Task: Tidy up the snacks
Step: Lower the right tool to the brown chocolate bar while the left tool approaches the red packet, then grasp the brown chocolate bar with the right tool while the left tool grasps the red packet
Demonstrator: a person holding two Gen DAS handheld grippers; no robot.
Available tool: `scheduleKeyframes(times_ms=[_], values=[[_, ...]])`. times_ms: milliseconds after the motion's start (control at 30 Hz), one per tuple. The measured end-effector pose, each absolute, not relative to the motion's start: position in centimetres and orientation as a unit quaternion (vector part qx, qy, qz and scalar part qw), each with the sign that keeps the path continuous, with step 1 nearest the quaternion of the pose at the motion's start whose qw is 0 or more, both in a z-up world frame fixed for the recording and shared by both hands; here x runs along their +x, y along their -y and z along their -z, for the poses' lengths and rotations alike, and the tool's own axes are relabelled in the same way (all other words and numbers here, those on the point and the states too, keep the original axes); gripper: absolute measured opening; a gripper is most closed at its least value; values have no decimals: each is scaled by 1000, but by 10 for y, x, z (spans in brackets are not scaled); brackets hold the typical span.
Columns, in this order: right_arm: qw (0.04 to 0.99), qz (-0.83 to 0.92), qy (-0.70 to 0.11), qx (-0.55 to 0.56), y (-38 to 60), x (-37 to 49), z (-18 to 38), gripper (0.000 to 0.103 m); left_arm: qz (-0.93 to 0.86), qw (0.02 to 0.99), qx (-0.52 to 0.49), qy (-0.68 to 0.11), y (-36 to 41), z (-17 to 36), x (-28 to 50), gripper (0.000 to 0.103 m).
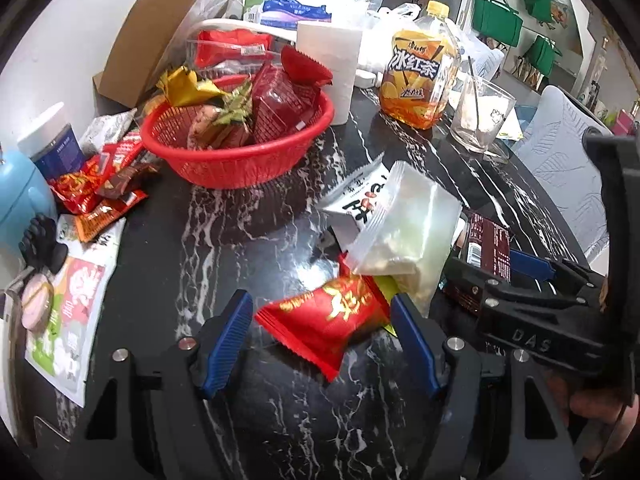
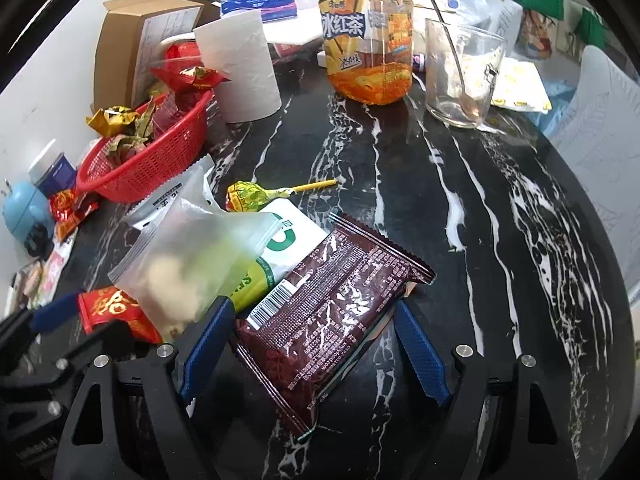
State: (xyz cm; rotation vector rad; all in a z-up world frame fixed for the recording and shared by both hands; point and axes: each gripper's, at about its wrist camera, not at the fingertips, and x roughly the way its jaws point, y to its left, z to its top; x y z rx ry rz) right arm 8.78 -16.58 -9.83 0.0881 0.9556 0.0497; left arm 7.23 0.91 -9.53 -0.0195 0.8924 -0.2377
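A home dining spot: marble-patterned table [image 2: 400,160] with snacks, iced-tea bottle [image 2: 366,40], toilet roll [image 2: 240,64], glass [image 2: 460,72].

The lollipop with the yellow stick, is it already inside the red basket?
No, the lollipop lies on the black marble table, to the right of the red basket and outside it.

Both views were bright and evenly lit, apparently from overhead. White glare sat on the glossy black marble table [image 1: 304,264] and on the dark brown snack packet [image 2: 332,300]. Shadows were soft and short. Heavy fisheye bending and black vignette showed at the corners. The centre was sharp; the edges were smeared, and the frosted bag [image 2: 192,264] looked hazy.
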Motion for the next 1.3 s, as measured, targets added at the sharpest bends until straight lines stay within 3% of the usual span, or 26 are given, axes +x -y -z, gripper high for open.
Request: scheduleKeyframes(times_ms=[200,300,500,567,1167,1267,1300], values=[[891,-22,-453,13,161,83,97,61,116,905,6,-410,-13,85,74,71],[892,-26,-452,7,161,79,96,58,141,888,7,-437,-10,95,84,70],[890,-42,-453,7,168,66,96,57,163,866,9,-473,-2,114,84,70],[890,-45,-453,8,170,62,96,57,150,873,28,-464,1,115,81,51],[880,-84,-467,-3,183,0,96,55,205,851,86,-476,35,113,18,47],[877,-85,-473,-5,186,-15,95,59,216,849,90,-474,40,113,8,47],[876,-82,-475,-3,187,-20,95,64,215,852,91,-469,40,114,7,47]])
